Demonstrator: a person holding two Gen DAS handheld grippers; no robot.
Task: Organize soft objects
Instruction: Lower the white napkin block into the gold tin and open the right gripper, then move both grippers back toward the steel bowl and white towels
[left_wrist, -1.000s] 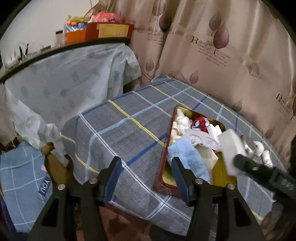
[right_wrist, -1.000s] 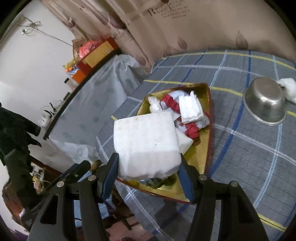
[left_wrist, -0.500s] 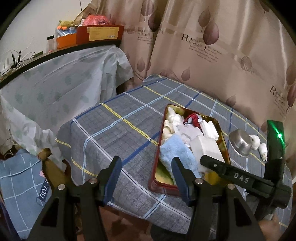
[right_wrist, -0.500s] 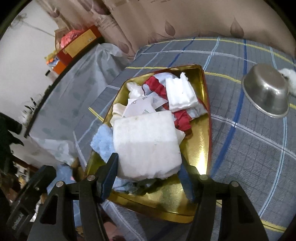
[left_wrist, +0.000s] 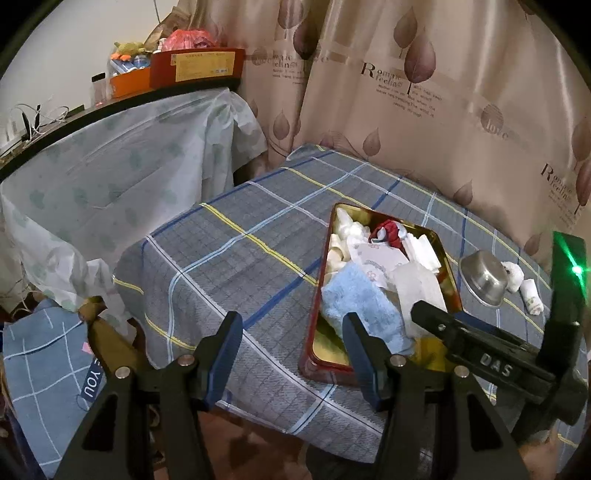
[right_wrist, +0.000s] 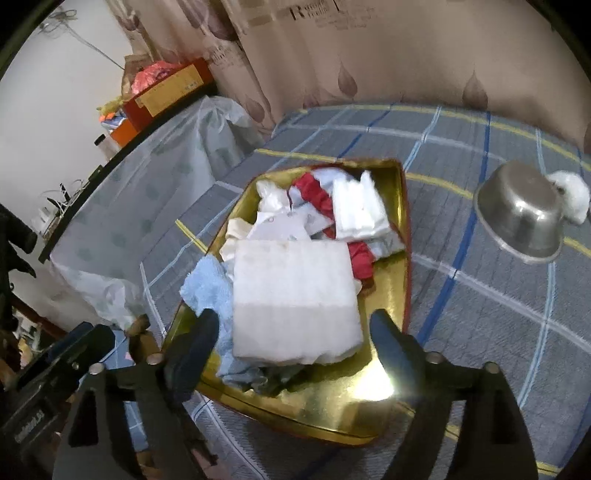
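Right tongs (right_wrist: 291, 332) have just opened, dropping the white foam block (right_wrist: 295, 299) into the gold tray (right_wrist: 402, 206) at centre frame; left tongs (left_wrist: 291, 347) hang open, empty (next: withdraw, fetch another item).

tray floor (right_wrist: 343, 402): largely covered by the piled soft things; only the near gold end is seen.
blue towel (right_wrist: 207, 284): partly hidden under the white foam block (right_wrist: 295, 295).
small white things (left_wrist: 524, 291): at the table's right edge, too small to be told.
right gripper (left_wrist: 480, 354): cut off by the left wrist view's edge.
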